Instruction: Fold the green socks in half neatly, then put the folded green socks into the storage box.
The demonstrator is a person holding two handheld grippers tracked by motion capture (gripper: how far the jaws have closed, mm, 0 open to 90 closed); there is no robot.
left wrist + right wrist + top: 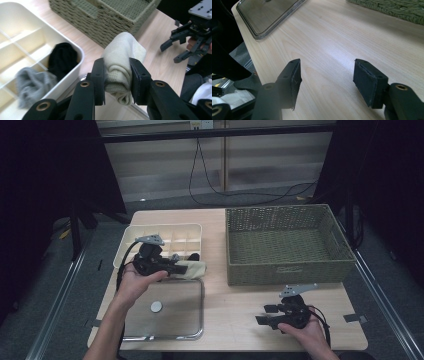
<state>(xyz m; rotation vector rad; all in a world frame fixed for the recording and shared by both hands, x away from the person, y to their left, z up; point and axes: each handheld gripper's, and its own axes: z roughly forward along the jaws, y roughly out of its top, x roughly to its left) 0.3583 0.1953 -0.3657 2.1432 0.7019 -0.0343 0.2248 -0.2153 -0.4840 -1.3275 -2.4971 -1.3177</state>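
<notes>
My left gripper (186, 266) is shut on a rolled cream sock (119, 70), held just off the front right corner of the cream divided tray (131, 236). The same cream sock (195, 268) sticks out to the right of the jaws in the high view. In the tray's near compartments lie a black sock (62, 60) and a grey sock (32, 84). My right gripper (266, 314) rests low over the table at the front right, open, with nothing between its fingers (294, 82).
A green woven basket (287, 270) stands at the back right of the wooden table (235, 310). A clear lid with a metal rim (167, 312) lies flat at the front left, below the tray. Cables run across the floor behind the table.
</notes>
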